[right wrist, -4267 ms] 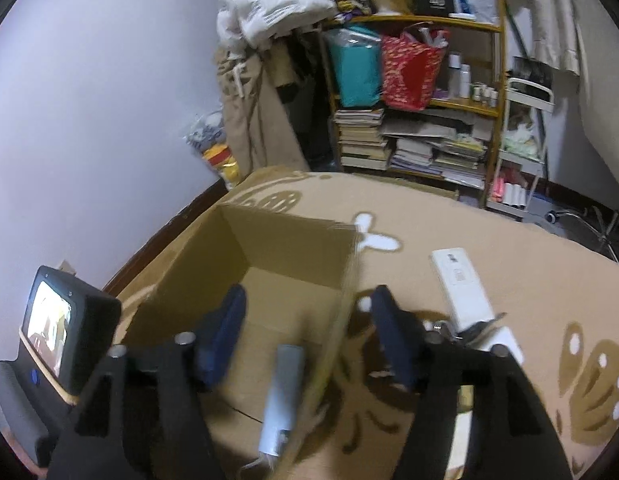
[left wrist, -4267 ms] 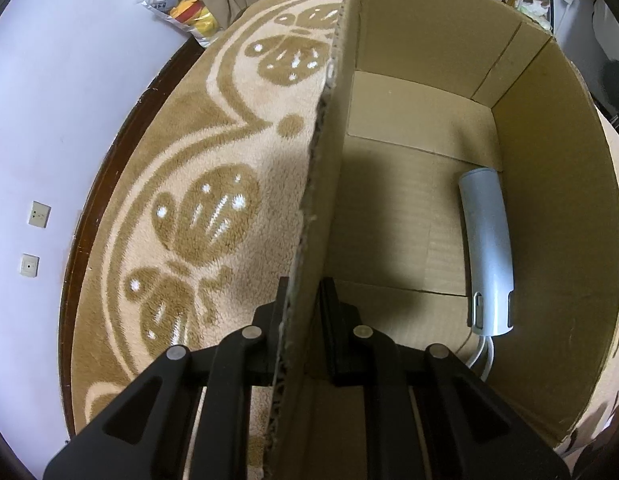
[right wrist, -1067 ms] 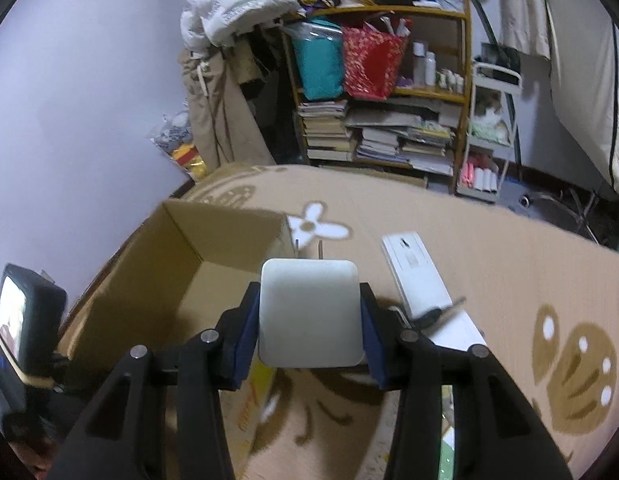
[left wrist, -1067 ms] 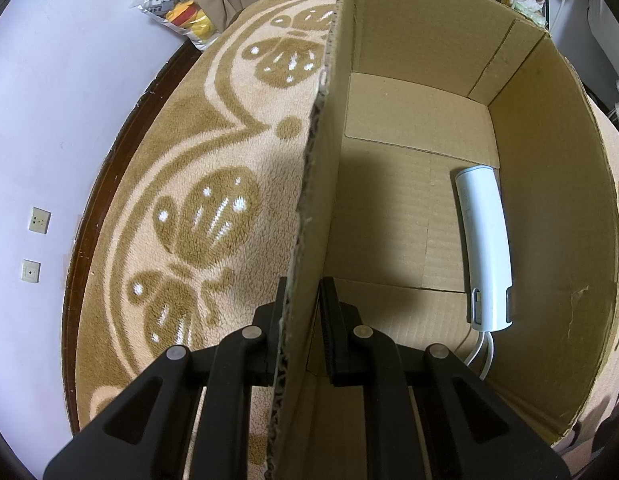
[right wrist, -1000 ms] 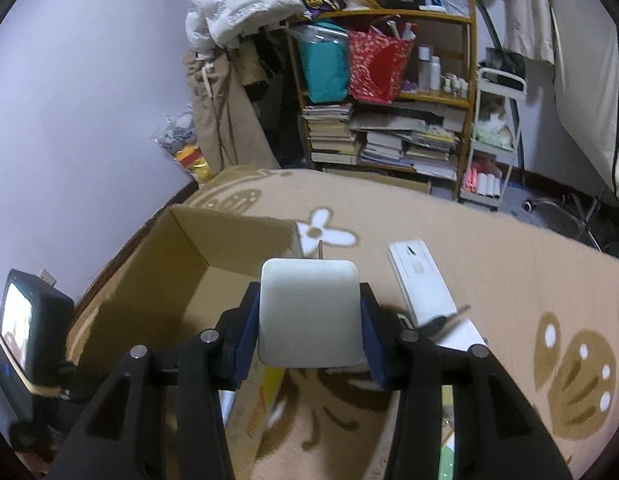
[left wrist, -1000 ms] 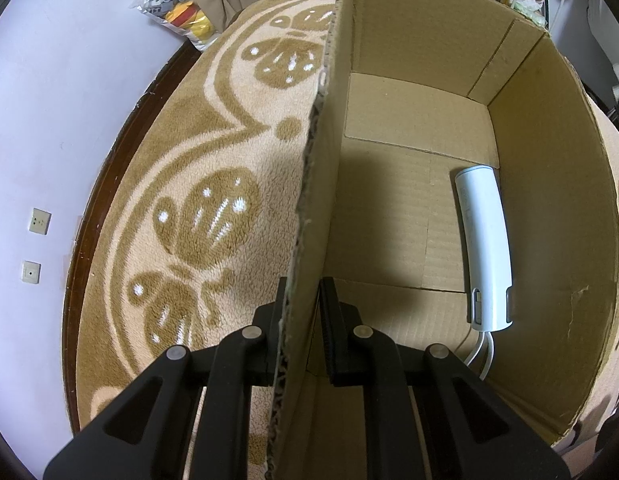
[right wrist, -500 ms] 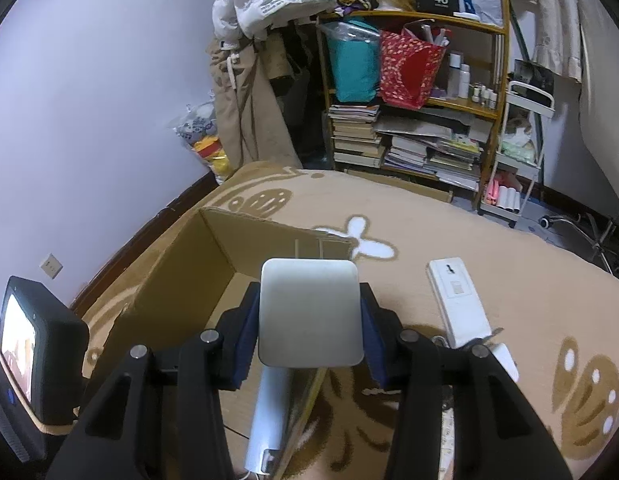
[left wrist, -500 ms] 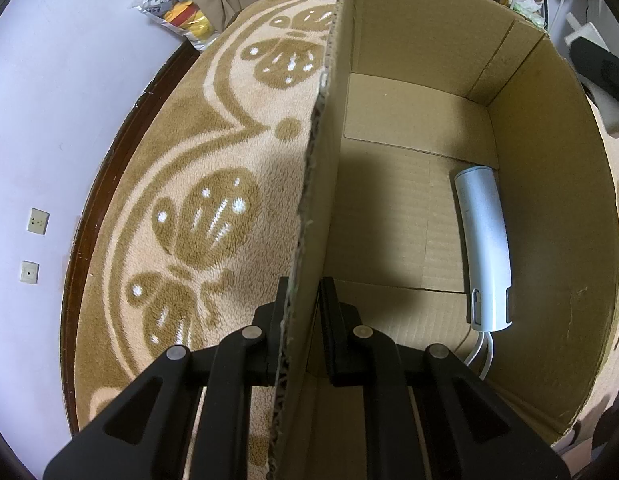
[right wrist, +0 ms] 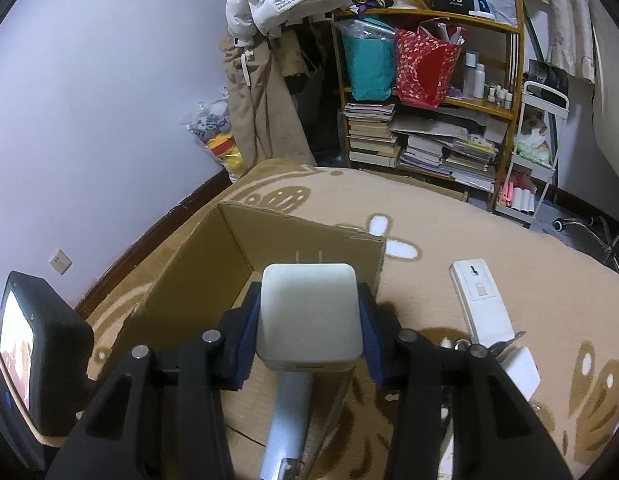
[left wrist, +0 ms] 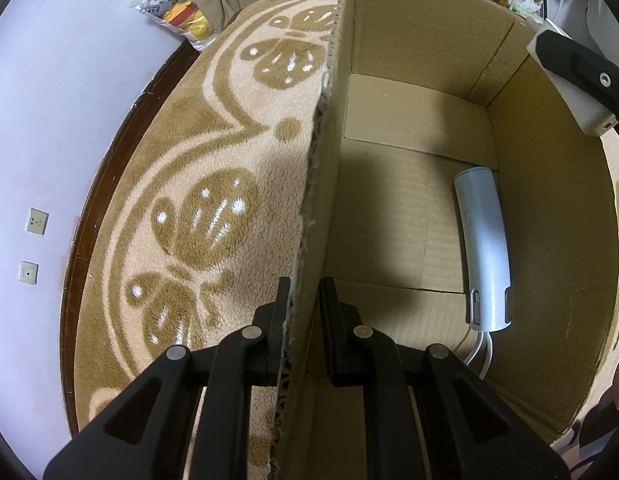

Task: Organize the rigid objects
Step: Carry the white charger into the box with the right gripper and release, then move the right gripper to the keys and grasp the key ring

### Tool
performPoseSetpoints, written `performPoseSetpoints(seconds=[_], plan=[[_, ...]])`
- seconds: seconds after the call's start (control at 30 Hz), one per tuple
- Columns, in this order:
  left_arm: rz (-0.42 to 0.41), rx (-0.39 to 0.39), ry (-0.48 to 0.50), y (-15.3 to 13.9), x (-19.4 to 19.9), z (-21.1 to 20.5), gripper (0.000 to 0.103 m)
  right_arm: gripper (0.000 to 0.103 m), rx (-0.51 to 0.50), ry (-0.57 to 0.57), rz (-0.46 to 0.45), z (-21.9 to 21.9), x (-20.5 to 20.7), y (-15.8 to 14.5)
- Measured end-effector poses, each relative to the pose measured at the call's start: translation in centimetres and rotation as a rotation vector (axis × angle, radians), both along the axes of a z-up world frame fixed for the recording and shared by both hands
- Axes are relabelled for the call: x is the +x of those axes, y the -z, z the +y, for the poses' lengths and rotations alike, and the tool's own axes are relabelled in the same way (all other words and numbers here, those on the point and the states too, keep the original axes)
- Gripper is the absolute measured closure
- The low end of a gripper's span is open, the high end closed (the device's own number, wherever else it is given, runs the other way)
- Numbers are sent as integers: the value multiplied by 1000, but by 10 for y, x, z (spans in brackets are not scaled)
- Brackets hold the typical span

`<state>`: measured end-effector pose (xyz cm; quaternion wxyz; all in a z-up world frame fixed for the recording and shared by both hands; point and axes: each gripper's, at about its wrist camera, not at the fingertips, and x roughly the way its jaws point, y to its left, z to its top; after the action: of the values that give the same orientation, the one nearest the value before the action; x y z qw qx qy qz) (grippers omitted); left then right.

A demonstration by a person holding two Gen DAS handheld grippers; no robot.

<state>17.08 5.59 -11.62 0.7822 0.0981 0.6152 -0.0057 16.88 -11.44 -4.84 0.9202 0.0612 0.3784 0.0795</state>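
The left hand-held gripper [left wrist: 303, 320] is closed onto the upright left wall of an open brown corrugated cardboard box [left wrist: 413, 216], one black finger on the outer face and the other on the inner face, with the wall's raw edge running up between them. The box stands on a tan and cream fleece rug with a butterfly pattern [left wrist: 213, 184]. On the box floor, close along the right wall, lies a long pale grey rounded plastic device [left wrist: 483, 248] with thin white cords leaving its near end. The right hand-held gripper [right wrist: 308, 324] is clamped on a white rounded-square plastic power adapter [right wrist: 308, 316], its blue-padded fingers [right wrist: 245, 344] pressed against the adapter's two sides and the two metal prongs pointing away from the camera. In the right wrist view the adapter hangs above the near right part of the box opening, with the grey device showing directly beneath it; in the left wrist view the same adapter [left wrist: 569, 92] and one black finger appear over the top of the right wall. On the rug to the right of the box lies a white rectangular remote control [right wrist: 483, 304], and just beside its near end sit a smaller white block [right wrist: 519, 372] and some dark metal pieces too small to identify. Behind the rug stands a wooden shelf [right wrist: 489, 104] packed with books and bags.
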Motion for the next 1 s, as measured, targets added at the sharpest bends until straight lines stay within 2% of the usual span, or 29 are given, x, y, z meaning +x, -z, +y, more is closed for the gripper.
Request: performPoseSetpoints(seconds=[0.27, 0.57, 0.63, 0.67, 0.7, 0.83, 0.9, 1.0], plan=[[-2, 2, 1, 0, 0, 0, 91, 55, -3, -15, 18, 7, 0, 7], [-9, 0, 2, -3, 0, 1, 91, 55, 4, -4, -4, 2, -4, 2], [-8, -6, -1, -4, 0, 2, 91, 47, -6, 0, -17, 0, -7, -1], [-7, -7, 0, -4, 0, 2, 91, 38, -1, -1, -20, -1, -8, -2], [-7, -7, -1, -4, -1, 2, 91, 33, 2, 0, -22, -3, -10, -4], [-8, 0, 4, -4, 0, 1, 91, 25, 1, 13, -27, -9, -14, -8], [-8, 3, 5, -3, -1, 0, 91, 17, 8, 23, -26, -14, -16, -9], [-8, 6, 7, -3, -1, -1, 91, 13, 13, 46, -19, -22, -20, -8]])
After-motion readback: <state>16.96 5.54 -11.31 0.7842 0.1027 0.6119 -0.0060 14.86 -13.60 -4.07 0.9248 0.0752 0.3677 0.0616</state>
